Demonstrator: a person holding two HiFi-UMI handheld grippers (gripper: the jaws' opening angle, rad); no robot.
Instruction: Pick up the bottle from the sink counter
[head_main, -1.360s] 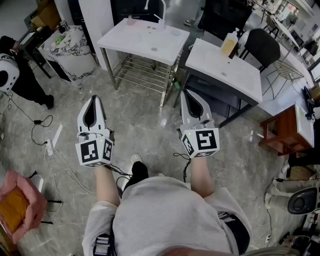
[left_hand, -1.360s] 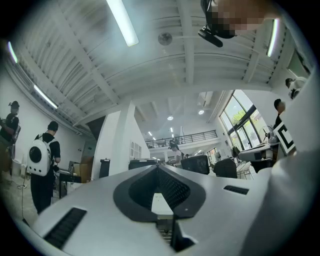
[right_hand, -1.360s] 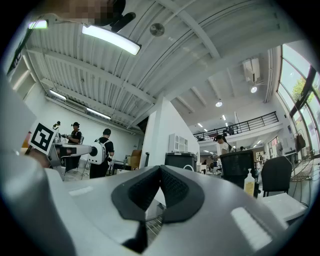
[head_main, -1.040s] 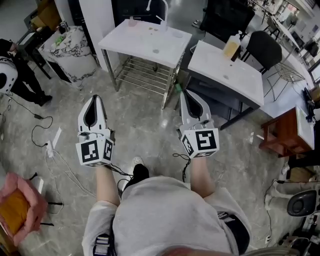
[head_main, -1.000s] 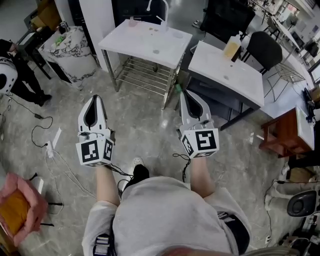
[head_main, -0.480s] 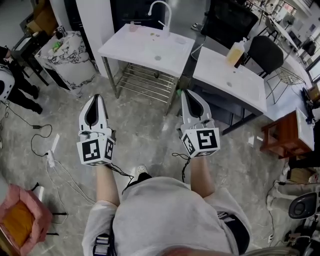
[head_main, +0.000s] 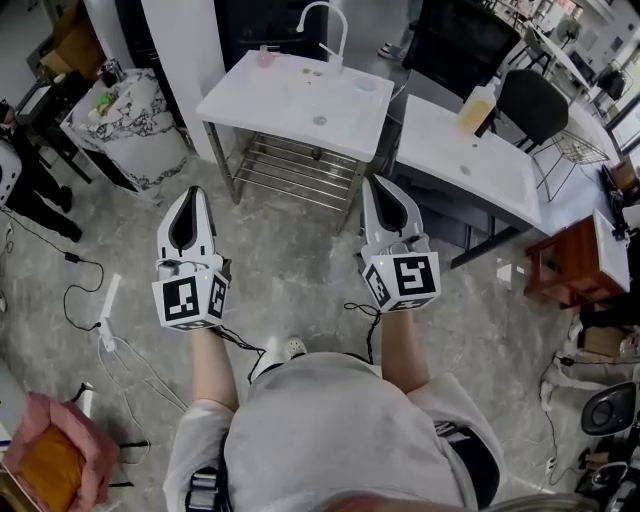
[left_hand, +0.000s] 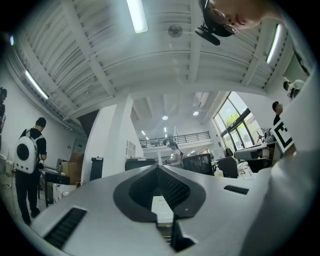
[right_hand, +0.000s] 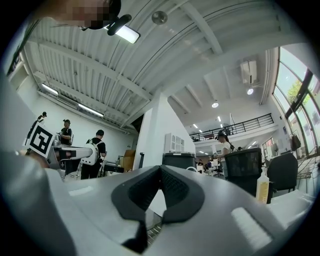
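- Left gripper (head_main: 188, 193) is clenched: in the left gripper view its dark pads (left_hand: 170, 192) meet at the tip with nothing between them.
- Right gripper (head_main: 385, 183) is clenched and empty too, its jaws pressed together in the right gripper view.
- Both are held out side by side on bare forearms over the grey stone floor (head_main: 290, 265), each with its marker cube nearest the person's grey shirt (head_main: 330, 430).
- The bottle (head_main: 477, 107), pale yellow with a white top, stands upright at the far edge of the right-hand white counter (head_main: 500, 185). It is well apart from both grippers.
- In the right gripper view the same bottle shows to the right of the jaws, just in front of a black chair (right_hand: 282, 176).
- To the left of that counter stands a second white counter (head_main: 270, 100) with a curved white faucet (head_main: 322, 15) at its back edge and a wire shelf (head_main: 295, 170) underneath.
- A small pinkish container (head_main: 265, 55) sits near that counter's far left corner; what it is I can't make out.
- The right gripper points roughly at the gap between the two counters.
- A reddish wooden stool (head_main: 565, 265) stands at the right, and a white power strip (head_main: 108, 303) with cables lies on the floor at the left.
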